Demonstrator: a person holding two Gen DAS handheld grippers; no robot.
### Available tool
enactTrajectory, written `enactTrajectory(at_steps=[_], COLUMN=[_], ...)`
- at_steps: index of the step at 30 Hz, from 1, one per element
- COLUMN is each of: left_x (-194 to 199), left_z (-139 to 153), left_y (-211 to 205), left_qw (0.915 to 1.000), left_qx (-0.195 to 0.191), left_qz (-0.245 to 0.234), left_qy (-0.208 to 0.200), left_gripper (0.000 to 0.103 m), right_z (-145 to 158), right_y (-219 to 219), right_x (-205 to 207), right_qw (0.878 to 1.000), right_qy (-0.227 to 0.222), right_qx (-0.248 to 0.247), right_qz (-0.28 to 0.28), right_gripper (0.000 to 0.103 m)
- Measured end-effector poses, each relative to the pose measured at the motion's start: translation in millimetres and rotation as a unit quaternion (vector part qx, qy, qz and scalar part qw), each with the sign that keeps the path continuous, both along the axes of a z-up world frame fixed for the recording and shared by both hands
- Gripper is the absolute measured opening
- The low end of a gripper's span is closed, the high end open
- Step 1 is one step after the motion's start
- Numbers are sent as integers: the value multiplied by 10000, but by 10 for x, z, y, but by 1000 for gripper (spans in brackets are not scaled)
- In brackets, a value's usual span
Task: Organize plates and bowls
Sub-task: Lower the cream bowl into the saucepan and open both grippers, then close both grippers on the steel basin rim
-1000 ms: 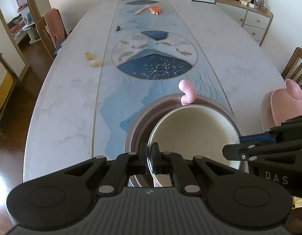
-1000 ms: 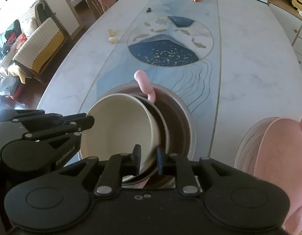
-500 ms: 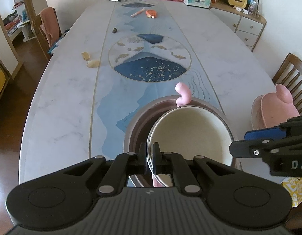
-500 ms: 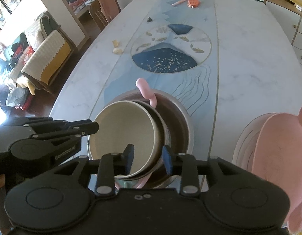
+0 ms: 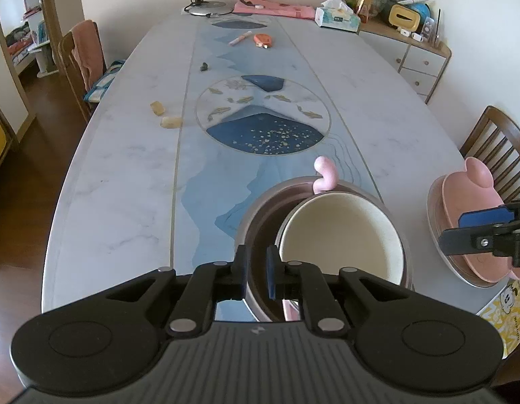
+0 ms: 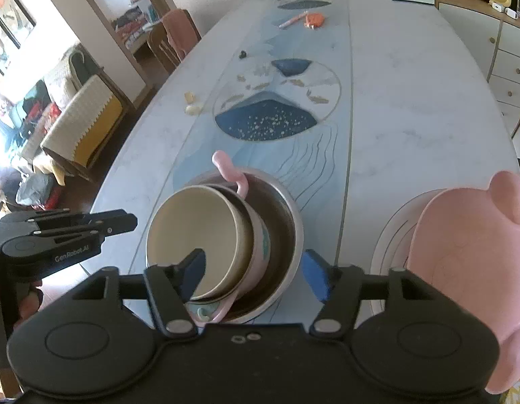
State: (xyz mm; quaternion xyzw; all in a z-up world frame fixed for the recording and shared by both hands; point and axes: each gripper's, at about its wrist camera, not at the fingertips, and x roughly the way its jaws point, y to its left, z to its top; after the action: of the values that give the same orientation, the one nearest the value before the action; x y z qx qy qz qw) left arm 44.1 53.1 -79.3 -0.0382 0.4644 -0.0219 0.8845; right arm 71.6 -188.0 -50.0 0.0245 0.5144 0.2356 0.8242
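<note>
Straddling the brown bowl's near rim, the left tongs have just opened slightly. From the right view, the right tongs have just opened wide over the cream bowl, nested there on the worktop.

table: marble | holds brown bowl, plate, tissue box, maybe biscuits

The pink plate runs off the right edge of the right wrist view, and the pale plate beneath it is mostly covered. The pink bowl shows only as a sliver and a handle, hidden by the cream bowl inside it. The clutter on the sideboard is too small to make out.
</note>
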Motion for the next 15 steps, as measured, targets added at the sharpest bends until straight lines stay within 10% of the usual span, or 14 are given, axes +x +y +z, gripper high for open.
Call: enactTrajectory(at_steps=[5,15], left_x=[-4,151], left_z=[-54,-417], left_y=[106,412], left_qw=[9998,9975], left_qx=[-54,-466], left_qz=[114,495], left_qy=[-164,167], left_gripper=[65,68], right_z=[-47,-433], right_y=[-49,-130], right_x=[-1,231], right_qw=[9998,9994], right_qy=[-158,87], right_qx=[-21,-336], right_qz=[119,15], right_gripper=[75,69])
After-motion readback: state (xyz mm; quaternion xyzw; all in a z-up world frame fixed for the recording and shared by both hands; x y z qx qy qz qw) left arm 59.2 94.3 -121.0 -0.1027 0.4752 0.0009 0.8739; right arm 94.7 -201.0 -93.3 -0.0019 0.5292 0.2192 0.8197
